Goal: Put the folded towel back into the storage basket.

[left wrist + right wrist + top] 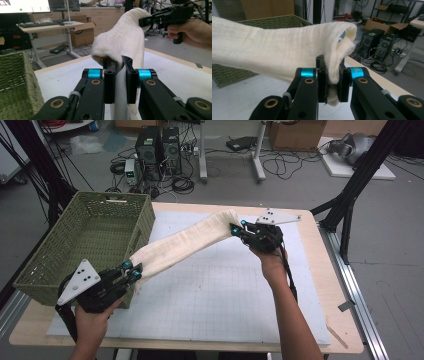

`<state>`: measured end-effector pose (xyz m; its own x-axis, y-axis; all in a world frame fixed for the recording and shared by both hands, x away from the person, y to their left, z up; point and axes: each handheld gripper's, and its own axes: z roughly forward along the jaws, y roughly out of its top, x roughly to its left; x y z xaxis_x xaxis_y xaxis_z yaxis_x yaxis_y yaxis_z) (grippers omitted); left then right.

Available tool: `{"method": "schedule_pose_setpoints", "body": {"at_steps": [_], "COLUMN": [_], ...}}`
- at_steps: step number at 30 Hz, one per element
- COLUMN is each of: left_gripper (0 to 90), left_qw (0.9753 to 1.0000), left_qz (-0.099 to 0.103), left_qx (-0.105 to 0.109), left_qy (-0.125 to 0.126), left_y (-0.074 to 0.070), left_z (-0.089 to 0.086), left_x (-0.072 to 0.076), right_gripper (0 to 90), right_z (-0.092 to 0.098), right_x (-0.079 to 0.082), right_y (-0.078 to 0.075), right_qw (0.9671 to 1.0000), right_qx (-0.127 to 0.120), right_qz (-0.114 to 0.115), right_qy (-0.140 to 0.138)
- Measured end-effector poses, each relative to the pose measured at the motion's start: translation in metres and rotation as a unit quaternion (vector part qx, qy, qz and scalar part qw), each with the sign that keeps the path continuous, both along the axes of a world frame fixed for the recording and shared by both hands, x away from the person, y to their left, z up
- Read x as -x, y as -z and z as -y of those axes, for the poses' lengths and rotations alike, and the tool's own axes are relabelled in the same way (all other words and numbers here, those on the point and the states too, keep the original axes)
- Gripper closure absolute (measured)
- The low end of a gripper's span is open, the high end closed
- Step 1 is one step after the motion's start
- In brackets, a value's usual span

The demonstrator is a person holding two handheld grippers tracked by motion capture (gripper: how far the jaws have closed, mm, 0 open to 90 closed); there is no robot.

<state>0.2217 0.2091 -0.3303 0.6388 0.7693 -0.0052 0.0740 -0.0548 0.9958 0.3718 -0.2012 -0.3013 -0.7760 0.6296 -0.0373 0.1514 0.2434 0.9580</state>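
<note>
At about 9 o'clock on the desk (320, 285) sits a green basket (90, 240). Just beside it, near 7 o'clock, the left gripper (134, 271) has its jaws pinched tight on one end of a cream cloth (185, 242). The cloth hangs in the air like a bridge, going up toward 1 o'clock. It looks rolled or folded, but that is hard to tell. There the right gripper (237, 230) has its jaws squeezed on the other end.
</note>
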Motion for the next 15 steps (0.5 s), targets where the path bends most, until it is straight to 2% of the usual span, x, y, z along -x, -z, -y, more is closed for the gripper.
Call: {"method": "schedule_pose_setpoints", "body": {"at_steps": [12, 15], "left_gripper": [81.8, 81.8], "left_qw": [0.9994, 0.9991], "left_qz": [0.006, 0.001], "left_qx": [-0.002, -0.003], "left_qy": [-0.035, -0.043], "left_y": [-0.002, -0.002], "left_z": [-0.022, -0.027], "left_x": [0.005, 0.005], "right_gripper": [82.6, 82.6], "right_z": [-0.043, -0.054], "right_x": [-0.028, -0.035], "right_y": [-0.017, -0.02], "right_qw": [0.9996, 0.9993], "right_qx": [0.014, 0.025], "right_qz": [0.008, 0.012], "right_qy": [-0.022, -0.025]}}
